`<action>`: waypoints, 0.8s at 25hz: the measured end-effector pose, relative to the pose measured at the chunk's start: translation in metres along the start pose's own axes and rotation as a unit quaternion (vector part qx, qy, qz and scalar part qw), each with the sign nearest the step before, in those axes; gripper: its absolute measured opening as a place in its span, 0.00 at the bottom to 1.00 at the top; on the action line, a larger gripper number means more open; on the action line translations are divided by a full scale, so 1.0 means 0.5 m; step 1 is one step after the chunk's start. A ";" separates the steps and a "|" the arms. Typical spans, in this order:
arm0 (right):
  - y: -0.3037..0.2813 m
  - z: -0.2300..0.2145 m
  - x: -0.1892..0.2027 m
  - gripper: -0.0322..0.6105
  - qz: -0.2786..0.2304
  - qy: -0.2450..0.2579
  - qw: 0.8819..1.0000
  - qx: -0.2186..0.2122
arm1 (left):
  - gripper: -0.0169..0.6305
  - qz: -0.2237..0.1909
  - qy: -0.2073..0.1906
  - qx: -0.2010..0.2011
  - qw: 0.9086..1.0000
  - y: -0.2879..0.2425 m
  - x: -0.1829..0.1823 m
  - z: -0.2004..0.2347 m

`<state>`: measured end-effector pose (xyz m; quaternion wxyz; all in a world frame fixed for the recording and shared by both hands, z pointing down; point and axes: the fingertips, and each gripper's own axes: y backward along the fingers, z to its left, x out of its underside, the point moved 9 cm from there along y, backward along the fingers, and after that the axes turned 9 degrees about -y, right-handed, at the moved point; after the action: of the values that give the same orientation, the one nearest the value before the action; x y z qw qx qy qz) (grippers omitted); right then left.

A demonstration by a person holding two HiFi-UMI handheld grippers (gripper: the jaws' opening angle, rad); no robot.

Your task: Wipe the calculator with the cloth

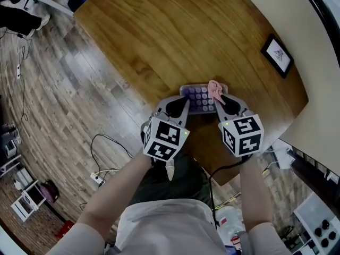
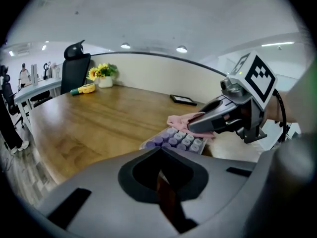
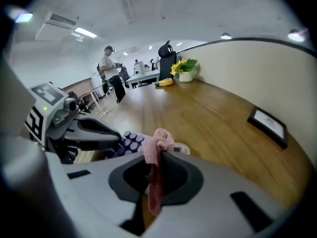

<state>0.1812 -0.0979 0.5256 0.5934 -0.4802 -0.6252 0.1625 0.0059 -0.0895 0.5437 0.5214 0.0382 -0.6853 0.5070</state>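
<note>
A calculator (image 1: pixel 199 97) with purple keys lies near the front edge of the wooden table (image 1: pixel 175 31). My right gripper (image 1: pixel 218 101) is shut on a pink cloth (image 1: pixel 215 89), which bunches over the calculator's right end. In the right gripper view the cloth (image 3: pixel 157 140) hangs between the jaws of the right gripper (image 3: pixel 157 155), with the calculator (image 3: pixel 130 142) just beyond. My left gripper (image 1: pixel 185 104) is at the calculator's left near edge. In the left gripper view the left gripper (image 2: pixel 159 155) is shut with nothing seen in it, and the calculator (image 2: pixel 176 140) and cloth (image 2: pixel 181 120) lie ahead.
A black picture frame (image 1: pixel 277 55) lies flat at the table's right. Sunflowers in a pot (image 2: pixel 101 73), a yellow object (image 2: pixel 86 89) and a black chair (image 2: pixel 74 68) stand at the far end. A person (image 3: pixel 111 73) stands far off. Cables (image 1: pixel 106 158) trail on the floor.
</note>
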 end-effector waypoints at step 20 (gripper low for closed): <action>0.108 -0.025 0.026 0.10 0.058 -0.018 0.998 -0.002 | 0.03 0.006 -0.012 0.027 1.000 -0.005 -0.004 0.001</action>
<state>0.2165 -0.0656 0.4944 0.5710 -0.5139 -0.6067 0.2043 0.0078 -0.0922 0.5441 0.5089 0.0544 -0.6778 0.5279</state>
